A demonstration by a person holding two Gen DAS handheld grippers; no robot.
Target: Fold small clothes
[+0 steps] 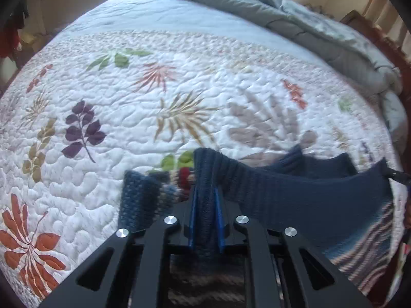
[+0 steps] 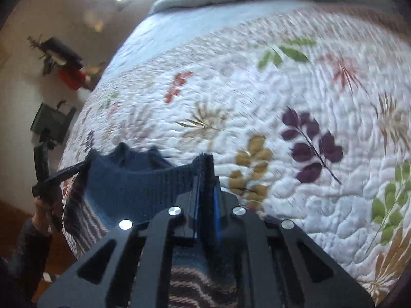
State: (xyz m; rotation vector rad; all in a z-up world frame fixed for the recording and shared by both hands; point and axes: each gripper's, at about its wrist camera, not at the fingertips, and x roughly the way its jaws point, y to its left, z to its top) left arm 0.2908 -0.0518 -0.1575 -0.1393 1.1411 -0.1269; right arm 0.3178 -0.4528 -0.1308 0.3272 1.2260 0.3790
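Holding the sweater (image 1: 308,200) stretched between them above the bed (image 1: 179,89), both hand-held grippers — left (image 1: 205,215), right (image 2: 205,205) — were clamped on its ribbed edge; uneven pull might slip the knit free.

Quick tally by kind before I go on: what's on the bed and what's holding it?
Knit sweaters: 1, navy with a striped lower part
Grippers: 2, left gripper and right gripper, both clamped on the sweater
Quilts: 1
Grey comforters: 1
Total: 5
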